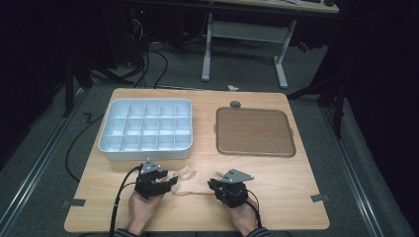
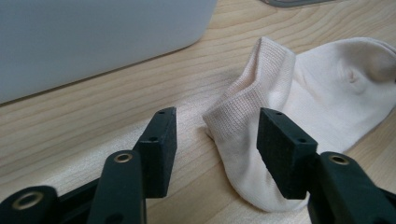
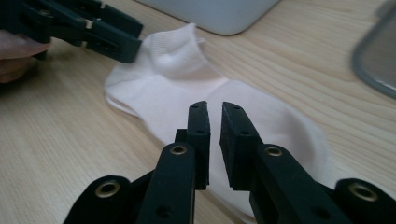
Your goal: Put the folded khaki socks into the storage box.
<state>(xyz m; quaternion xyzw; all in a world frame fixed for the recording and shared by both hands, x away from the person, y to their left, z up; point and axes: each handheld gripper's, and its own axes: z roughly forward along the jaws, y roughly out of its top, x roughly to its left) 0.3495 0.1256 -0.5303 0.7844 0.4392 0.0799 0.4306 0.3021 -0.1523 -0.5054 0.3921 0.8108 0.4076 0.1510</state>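
sock (image 2: 327, 93) toe end runs off the right edge in the left gripper view; its lower edge sits behind the right-hand jaw there. in the right gripper view the near part of the sock is hidden behind the jaws. white organiser box (image 2: 93, 37) cropped top and left, compartments not visible there. brown tray (image 3: 378, 60) cut by the right edge. in the high view the sock is too small to read.

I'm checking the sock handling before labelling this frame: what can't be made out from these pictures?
- Whether the right gripper pinches the sock: right gripper view, its nearly shut jaws cover the fabric between them.
- The sock's toe end: left gripper view, cut off by the right edge.
- Contents of the white compartment box: high view, too small and dim.
- The brown tray: right gripper view, cut off at the edge.
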